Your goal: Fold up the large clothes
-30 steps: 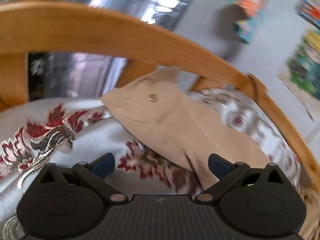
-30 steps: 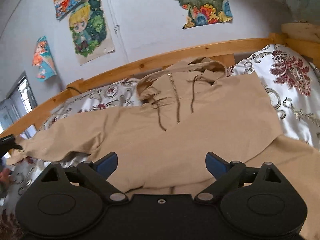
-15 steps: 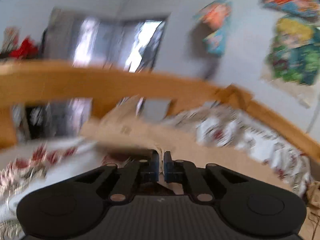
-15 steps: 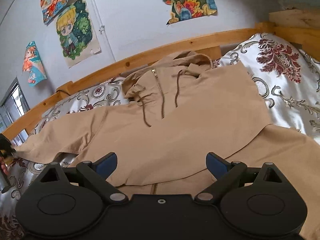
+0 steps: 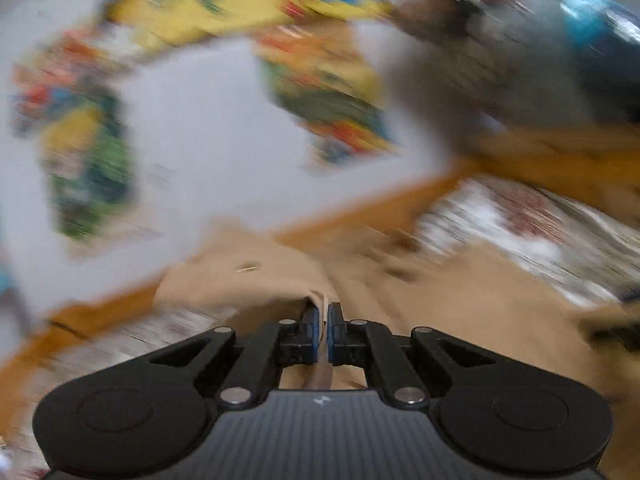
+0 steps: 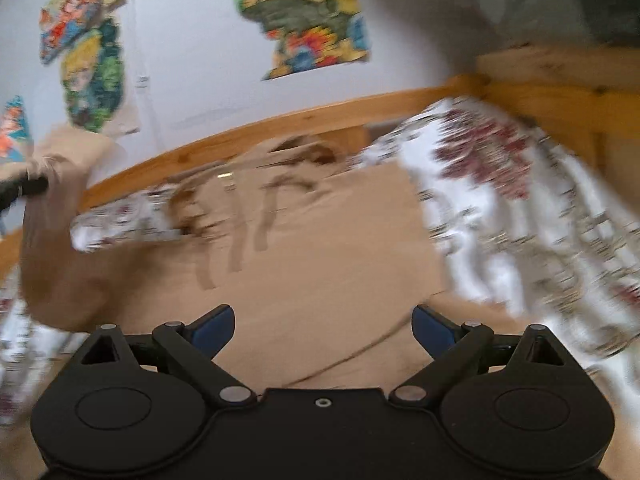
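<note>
Your left tool (image 5: 323, 320) and right tool (image 6: 323, 322) look alike: black linkage arms, silver pivot screws, round black housings, blue pads (image 6: 212, 326) on the fingers.

Left gripper (image 5: 323, 314): jaws pinched on tan jacket (image 5: 460, 300) cuff. Behind, blurred: wooden bed rail (image 5: 360, 216), patterned bedspread (image 5: 540, 232), 2 wall posters (image 5: 332, 92).

Left hand-held gripper (image 5: 323, 316) clamped; right hand-held gripper (image 6: 323, 322) spread.
</note>
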